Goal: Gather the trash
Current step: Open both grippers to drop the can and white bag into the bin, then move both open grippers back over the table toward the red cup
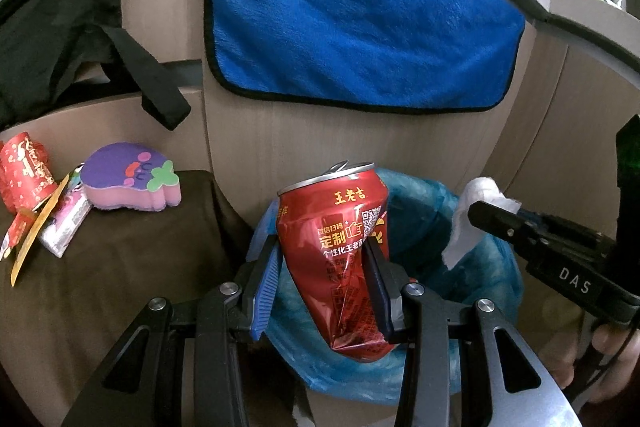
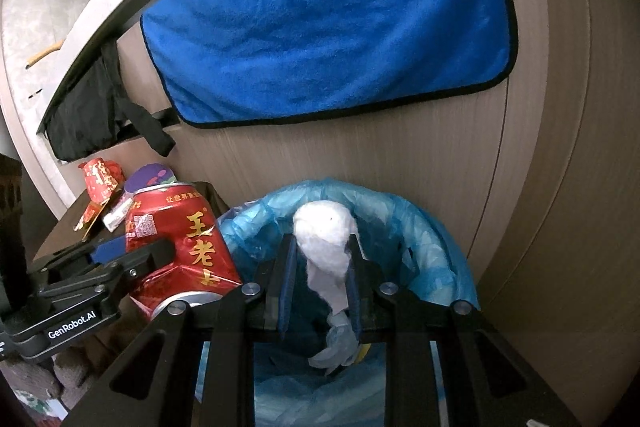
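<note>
With the left tool (image 1: 324, 259) clamped on the crushed can (image 1: 340, 251) and the right tool (image 2: 322, 263) pinching the tissue (image 2: 326, 247), both seemingly over the bin (image 2: 432, 227) just below, each should let go only once squarely above its mouth.

A blue towel (image 1: 352, 15) hung over a pale wood-grain cabinet front (image 1: 248, 147), below a grey countertop's edge (image 2: 44, 11).
</note>
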Demonstrator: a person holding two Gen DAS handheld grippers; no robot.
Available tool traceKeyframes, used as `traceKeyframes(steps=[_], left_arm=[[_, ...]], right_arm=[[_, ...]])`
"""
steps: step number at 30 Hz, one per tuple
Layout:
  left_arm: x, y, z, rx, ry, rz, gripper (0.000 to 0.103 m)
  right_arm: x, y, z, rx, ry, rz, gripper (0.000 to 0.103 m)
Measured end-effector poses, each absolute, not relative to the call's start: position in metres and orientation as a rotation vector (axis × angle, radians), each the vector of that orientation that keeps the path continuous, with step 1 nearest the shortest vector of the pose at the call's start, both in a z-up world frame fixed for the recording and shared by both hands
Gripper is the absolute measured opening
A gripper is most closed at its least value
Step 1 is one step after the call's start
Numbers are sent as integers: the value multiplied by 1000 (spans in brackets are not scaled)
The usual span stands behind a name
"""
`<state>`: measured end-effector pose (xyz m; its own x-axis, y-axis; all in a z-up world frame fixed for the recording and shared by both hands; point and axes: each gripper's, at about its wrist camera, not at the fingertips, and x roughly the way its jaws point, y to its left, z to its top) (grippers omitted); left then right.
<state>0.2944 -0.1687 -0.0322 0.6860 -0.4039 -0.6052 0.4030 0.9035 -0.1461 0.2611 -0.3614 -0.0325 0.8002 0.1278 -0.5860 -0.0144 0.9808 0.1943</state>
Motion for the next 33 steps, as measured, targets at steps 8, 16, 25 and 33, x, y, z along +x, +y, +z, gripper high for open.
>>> traceKeyframes(steps=[8, 16, 25, 33], left_arm=[[299, -171, -37, -10, 693, -463, 42], [308, -166, -41, -68, 712, -521, 43], [311, -140, -21, -182, 686, -530, 58], [292, -78, 3, -191, 608, -449, 58]], right_arm=[[262, -362, -37, 183, 654, 72, 22], [262, -362, -40, 195, 660, 70, 40], [258, -360, -31, 186, 654, 59, 41], [245, -343, -3, 152, 608, 70, 41]])
